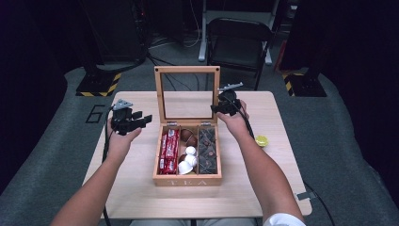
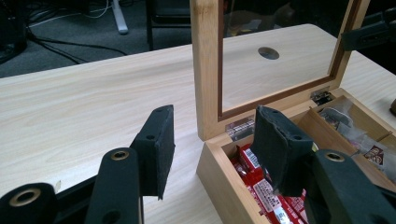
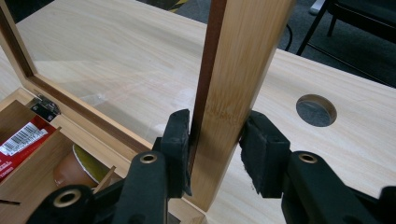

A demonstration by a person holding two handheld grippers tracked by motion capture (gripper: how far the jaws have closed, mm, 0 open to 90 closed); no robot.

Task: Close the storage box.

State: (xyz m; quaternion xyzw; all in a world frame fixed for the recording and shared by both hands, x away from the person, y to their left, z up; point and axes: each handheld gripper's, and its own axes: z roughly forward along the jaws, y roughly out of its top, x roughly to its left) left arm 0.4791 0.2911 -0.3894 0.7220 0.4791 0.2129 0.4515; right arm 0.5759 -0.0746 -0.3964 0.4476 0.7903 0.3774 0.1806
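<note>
A wooden tea box stands mid-table with its glass-paned lid raised upright. Inside lie red packets, brown and white capsules and dark packets. My right gripper is shut on the lid's right frame bar, a pad pressed to each side of the wood. My left gripper hovers open at the box's left rear corner. In the left gripper view its jaws straddle the box's left wall, one over the table and one over the red packets, touching nothing.
A small yellow object lies on the table right of the box. A round hole pierces the tabletop behind the lid. A black folding chair stands beyond the table's far edge.
</note>
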